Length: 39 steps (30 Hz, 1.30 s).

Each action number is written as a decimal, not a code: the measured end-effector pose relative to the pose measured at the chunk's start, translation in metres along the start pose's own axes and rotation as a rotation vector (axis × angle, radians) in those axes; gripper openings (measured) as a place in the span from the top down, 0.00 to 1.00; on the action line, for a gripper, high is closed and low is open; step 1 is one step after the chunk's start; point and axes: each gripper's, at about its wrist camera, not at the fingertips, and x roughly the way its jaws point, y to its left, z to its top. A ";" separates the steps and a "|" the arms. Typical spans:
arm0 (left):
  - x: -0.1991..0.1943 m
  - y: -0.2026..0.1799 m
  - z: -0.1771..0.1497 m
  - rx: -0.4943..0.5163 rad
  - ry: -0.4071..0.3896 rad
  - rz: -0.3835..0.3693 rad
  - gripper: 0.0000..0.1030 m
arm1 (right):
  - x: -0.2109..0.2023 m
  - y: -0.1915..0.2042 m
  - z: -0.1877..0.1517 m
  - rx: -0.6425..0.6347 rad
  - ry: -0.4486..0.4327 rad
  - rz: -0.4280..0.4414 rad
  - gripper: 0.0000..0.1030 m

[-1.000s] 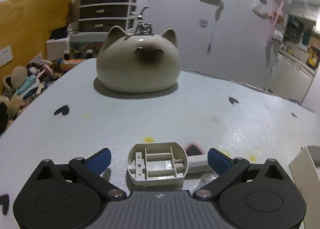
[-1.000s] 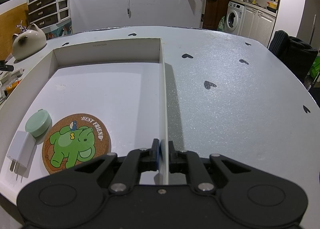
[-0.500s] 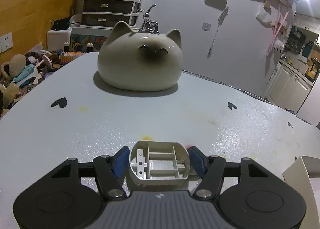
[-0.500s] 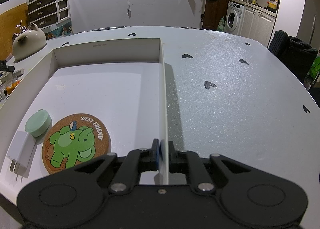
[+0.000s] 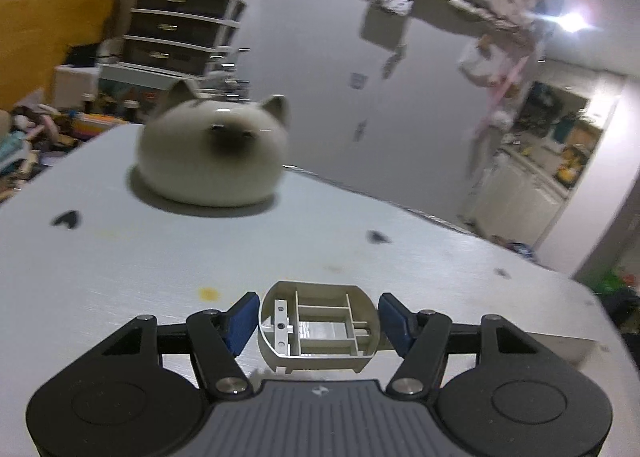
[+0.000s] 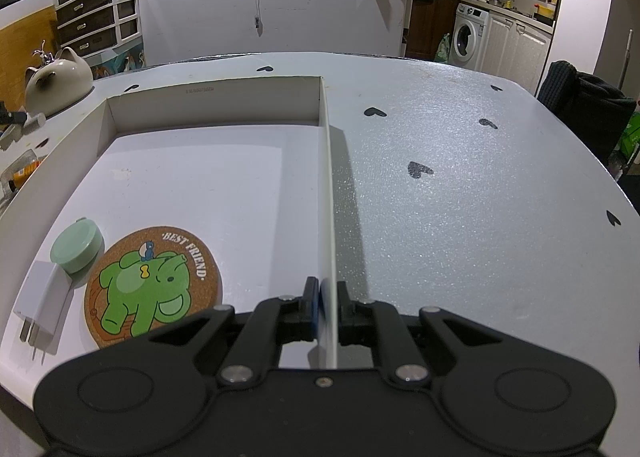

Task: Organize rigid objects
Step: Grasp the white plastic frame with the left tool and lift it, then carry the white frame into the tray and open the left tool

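inside white tray (image 6: 120, 113), one coaster (image 6: 152, 285), one charger (image 6: 44, 297), one green lid (image 6: 76, 245)

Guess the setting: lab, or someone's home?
Most likely a lived-in home, not a lab. A washing machine stands among kitchen cabinets at the back, a drawer unit sits by the wall, and the table has a heart-print cover with a cat ornament on it.

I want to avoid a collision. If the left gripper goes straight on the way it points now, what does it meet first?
The left gripper, shut on the grey plastic shell, points along bare table. The cat-shaped ceramic pot stands ahead but left of that line. So probably the tabletop first, though depth is unclear.
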 end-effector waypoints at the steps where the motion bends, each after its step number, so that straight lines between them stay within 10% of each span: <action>1: -0.002 -0.007 -0.001 0.006 0.002 -0.025 0.36 | 0.000 0.000 0.000 0.000 0.000 0.000 0.91; 14: -0.011 -0.145 -0.043 0.228 0.101 -0.315 0.36 | 0.000 0.000 0.000 0.005 0.002 0.002 0.91; 39: 0.040 -0.337 -0.149 0.814 0.279 -0.396 0.36 | -0.002 0.003 0.004 -0.038 0.034 -0.003 0.89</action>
